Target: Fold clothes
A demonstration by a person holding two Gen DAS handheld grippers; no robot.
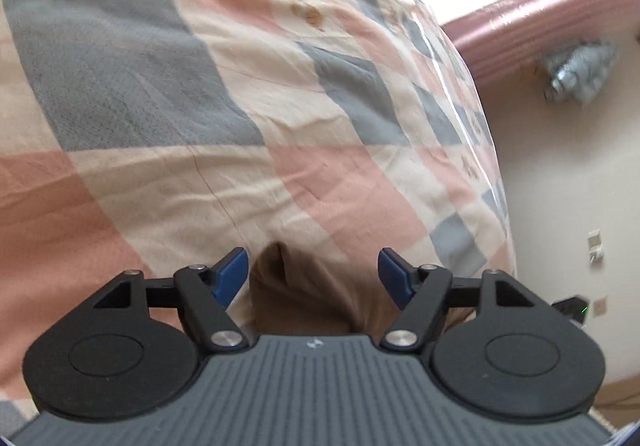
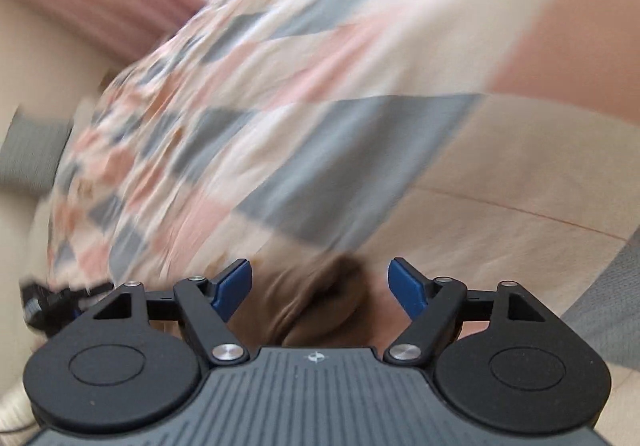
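A brown garment [image 1: 308, 286] lies bunched on the checked bedspread [image 1: 208, 94], just under and between the blue fingertips of my left gripper [image 1: 312, 274], which stands open and does not pinch it. In the right wrist view the same brown garment [image 2: 316, 302] shows as a blurred folded lump between the pads of my right gripper [image 2: 320, 282], also open. Most of the cloth is hidden under both gripper bodies.
The bed's right edge [image 1: 492, 174] drops to a pale floor. A pink ribbed headboard or bolster [image 1: 540, 18] runs along the wall. A grey crumpled cloth [image 1: 580, 70] lies on the floor. The right wrist view is motion-blurred.
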